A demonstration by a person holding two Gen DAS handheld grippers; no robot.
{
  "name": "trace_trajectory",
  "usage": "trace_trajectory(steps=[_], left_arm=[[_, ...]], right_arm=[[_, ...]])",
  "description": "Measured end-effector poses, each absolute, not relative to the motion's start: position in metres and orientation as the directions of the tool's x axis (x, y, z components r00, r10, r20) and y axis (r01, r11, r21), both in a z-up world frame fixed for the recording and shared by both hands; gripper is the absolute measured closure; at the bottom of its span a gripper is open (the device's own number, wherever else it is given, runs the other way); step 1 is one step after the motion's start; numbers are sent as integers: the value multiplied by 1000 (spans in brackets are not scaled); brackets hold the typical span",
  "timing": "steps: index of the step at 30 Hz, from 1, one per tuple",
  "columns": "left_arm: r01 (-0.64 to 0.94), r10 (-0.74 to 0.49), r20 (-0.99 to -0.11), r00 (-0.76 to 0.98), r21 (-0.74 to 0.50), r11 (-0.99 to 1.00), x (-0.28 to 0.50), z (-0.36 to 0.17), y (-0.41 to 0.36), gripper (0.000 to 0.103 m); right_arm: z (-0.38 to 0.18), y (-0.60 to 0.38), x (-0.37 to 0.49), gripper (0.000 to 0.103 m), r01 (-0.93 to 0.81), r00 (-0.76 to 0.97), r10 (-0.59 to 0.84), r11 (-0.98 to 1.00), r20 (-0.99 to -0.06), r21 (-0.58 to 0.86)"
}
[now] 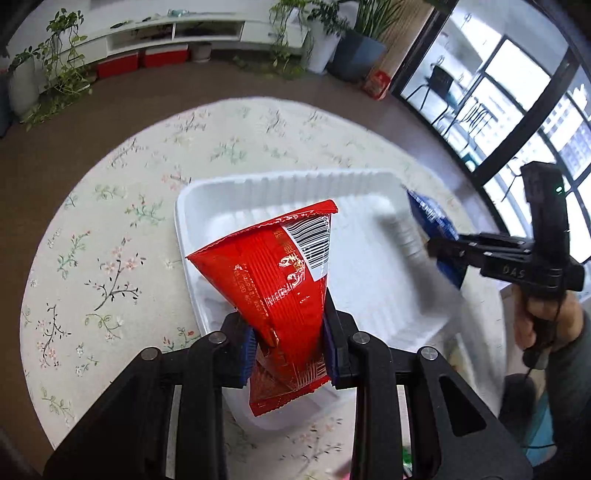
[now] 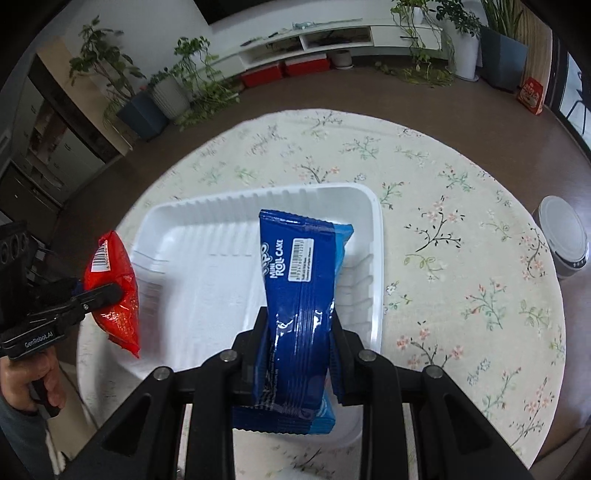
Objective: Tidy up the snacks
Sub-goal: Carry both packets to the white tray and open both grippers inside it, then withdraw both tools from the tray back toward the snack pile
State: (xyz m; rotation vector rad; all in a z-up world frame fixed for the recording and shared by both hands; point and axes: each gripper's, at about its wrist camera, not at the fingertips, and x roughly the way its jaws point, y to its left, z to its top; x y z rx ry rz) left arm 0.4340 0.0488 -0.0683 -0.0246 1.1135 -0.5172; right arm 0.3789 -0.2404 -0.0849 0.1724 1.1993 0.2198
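My left gripper (image 1: 290, 350) is clamped on a red snack packet (image 1: 280, 273), the blue pads pressing its crinkled lower part from both sides; the packet stands up between the fingers, barcode near its upper right corner, top seal tilted toward the right. It hangs above the near left part of a white foam tray (image 1: 369, 258), which lies on a round table under a pale floral tablecloth (image 1: 110, 229). The tray's ribbed walls and floor show bare beneath the packet. My right gripper (image 2: 297, 354) grips a blue mini roll cake packet (image 2: 301, 295) around its middle, with the printed back and barcode label facing the camera; the packet reaches over the right half of the same tray (image 2: 207, 288), its upper end near the far wall. From the right wrist view the red packet sits just at the tray's left rim, held in the other gripper, with my hand (image 2: 33, 384) on the handle below it. A white-lidded round container (image 2: 563, 236) stands at the table's far right edge. Beyond the table are potted plants (image 2: 122, 70), a low white shelf unit (image 1: 177, 31) and red boxes (image 2: 284, 70) on the floor.
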Motion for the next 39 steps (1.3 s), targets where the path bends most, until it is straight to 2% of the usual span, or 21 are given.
trace_trajectory(steps=[6, 17, 24, 25, 27, 28, 34, 39], left_arm=[[368, -395, -872, 290, -279, 887, 423, -106, 36, 76], [354, -388, -868, 311, -273, 895, 407, -94, 25, 75], [321, -377, -865, 331, -273, 907, 419, -93, 29, 74], [317, -377, -863, 336, -273, 908, 419, -91, 29, 72], [314, -378, -859, 346, -274, 909, 418, -89, 31, 50], [312, -377, -856, 353, -273, 910, 418, -88, 32, 47], [299, -394, -832, 390, -291, 909, 415, -72, 38, 47], [290, -429, -785, 446, -327, 899, 397, -40, 54, 29]], right_arm=[[-105, -239, 391, 73, -84, 322, 224, 975, -920, 208], [-111, -227, 396, 74, -145, 319, 162, 982, -934, 121], [-113, -225, 394, 67, -154, 309, 156, 982, -938, 113], [-112, -224, 394, 67, -152, 311, 159, 982, -937, 116], [-110, -224, 393, 62, -150, 315, 164, 981, -935, 121], [-110, -224, 392, 61, -150, 317, 166, 981, -934, 124], [-97, -227, 388, 52, -146, 346, 174, 981, -922, 130], [-61, -239, 373, 38, -153, 406, 237, 970, -883, 190]])
